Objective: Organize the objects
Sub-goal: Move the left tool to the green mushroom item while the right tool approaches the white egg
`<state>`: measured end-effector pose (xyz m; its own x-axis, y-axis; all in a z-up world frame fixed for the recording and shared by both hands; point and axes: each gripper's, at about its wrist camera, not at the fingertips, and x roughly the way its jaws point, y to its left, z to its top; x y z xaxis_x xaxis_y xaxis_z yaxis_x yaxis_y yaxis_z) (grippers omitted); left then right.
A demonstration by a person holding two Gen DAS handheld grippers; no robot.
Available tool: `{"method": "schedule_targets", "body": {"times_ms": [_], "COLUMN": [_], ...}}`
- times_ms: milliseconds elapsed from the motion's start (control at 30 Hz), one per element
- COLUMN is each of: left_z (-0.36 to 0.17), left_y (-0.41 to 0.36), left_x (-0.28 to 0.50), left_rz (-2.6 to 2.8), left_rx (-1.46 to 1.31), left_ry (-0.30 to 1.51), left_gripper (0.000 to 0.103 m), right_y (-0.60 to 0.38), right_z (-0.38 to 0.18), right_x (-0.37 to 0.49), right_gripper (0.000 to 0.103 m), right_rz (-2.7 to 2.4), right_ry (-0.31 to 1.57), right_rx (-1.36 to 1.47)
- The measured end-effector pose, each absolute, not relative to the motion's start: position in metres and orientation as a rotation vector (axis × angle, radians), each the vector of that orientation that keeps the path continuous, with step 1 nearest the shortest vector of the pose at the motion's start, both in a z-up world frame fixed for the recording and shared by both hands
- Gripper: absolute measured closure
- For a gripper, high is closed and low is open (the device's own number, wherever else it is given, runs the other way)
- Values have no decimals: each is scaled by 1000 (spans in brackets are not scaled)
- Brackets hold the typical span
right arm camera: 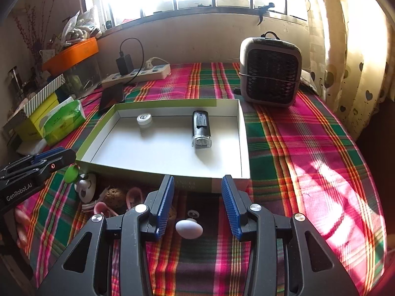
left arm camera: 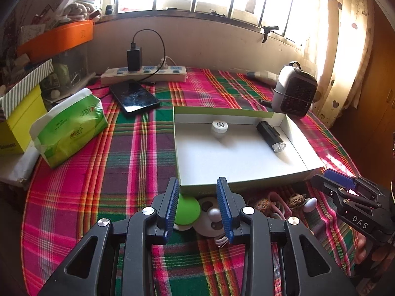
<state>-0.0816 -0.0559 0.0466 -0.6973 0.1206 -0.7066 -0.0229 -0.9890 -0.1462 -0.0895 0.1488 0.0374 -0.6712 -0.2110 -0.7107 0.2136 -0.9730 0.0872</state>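
Note:
A shallow white box with a green rim (left arm camera: 178, 148) lies on the plaid cloth. It holds a small white jar (left arm camera: 219, 127) and a black flashlight (left arm camera: 270, 135). My left gripper (left arm camera: 198, 182) hovers open at the box's near edge. Below it, on the cloth, lie a green disc (left arm camera: 187, 209) and a panda-faced toy (left arm camera: 209, 218). Walnuts (left arm camera: 261, 203), a pink cord (left arm camera: 276, 202) and a white egg-shaped piece (left arm camera: 309, 203) lie to the right. My right gripper (right arm camera: 197, 180) is open too, and the egg-shaped piece (right arm camera: 188, 228) rests on the cloth between its fingers, untouched. In that view the box (right arm camera: 245, 148) is just ahead.
A tissue pack (left arm camera: 71, 128), a yellow box (left arm camera: 19, 123) and an orange box (left arm camera: 56, 37) crowd the left. A phone (left arm camera: 134, 96) and a power strip (left arm camera: 143, 74) lie at the back. A small grey fan heater (right arm camera: 270, 71) stands at the back right, by the curtain.

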Motion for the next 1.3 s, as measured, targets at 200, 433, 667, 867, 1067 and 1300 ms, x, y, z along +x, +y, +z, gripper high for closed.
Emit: {"method": "schedule_targets", "body": {"times_ms": [200, 433, 667, 867, 1067, 1300], "left_z": [38, 27, 21, 16, 16, 13], "left_y": [-71, -86, -87, -87, -80, -75], "left_x": [-65, -56, -58, -63, -69, -77], "left_rz": [2805, 2788, 2767, 2757, 2742, 2731], "left_rx": [-1186, -1199, -1212, -1230, -1233, -1248], "left_ry": [-250, -331, -343, -362, -343, -331], "left_gripper": [72, 70, 70, 69, 69, 68], "right_y": [154, 155, 151, 150, 149, 146], "right_z": [29, 21, 11, 7, 4, 4], "right_x": [-78, -72, -72, -74, -77, -80], "right_gripper": [61, 61, 61, 61, 61, 61], "right_rz": [-2671, -2663, -2633, -2624, -2619, -2632], "right_ry": [-2, -3, 7, 14, 17, 67], "right_rx": [1158, 1177, 1210, 1232, 1250, 1260]}}
